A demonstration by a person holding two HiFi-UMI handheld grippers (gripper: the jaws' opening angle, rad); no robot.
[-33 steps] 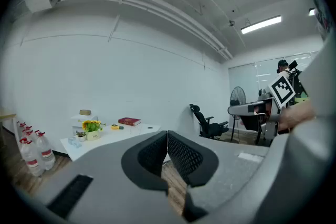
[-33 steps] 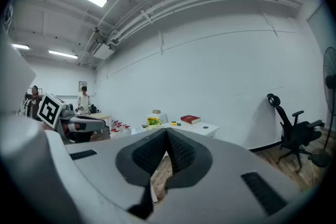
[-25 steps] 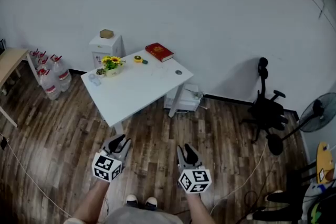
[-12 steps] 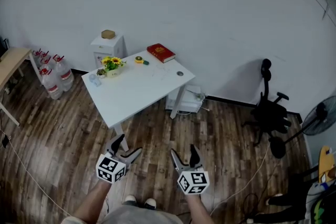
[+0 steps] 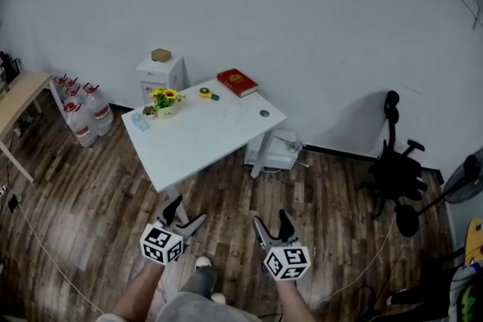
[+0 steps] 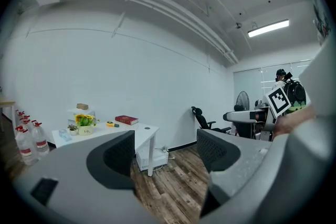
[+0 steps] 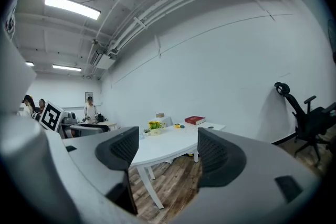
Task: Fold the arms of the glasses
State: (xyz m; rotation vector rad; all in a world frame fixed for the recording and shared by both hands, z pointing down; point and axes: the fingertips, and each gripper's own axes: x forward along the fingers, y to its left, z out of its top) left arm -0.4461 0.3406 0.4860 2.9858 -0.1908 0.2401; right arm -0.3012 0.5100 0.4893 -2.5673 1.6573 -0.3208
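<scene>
The white bench [image 5: 196, 139] stands well ahead of all the fingers [image 6: 113, 157]. The left gripper [image 5: 186, 212] and right gripper [image 5: 272, 220] hang over the wood floor [image 5: 332, 192], spread and empty. The left pair has just been opening, and the right has eased in slightly. The glasses [image 5: 232, 111] seem to be a faint thin shape far beyond the fingers, near the red book [image 5: 237, 82]. Best to approach first, then steady the frame with one pair while the other swings an arm inward. No writing is readable, only the square markers.
</scene>
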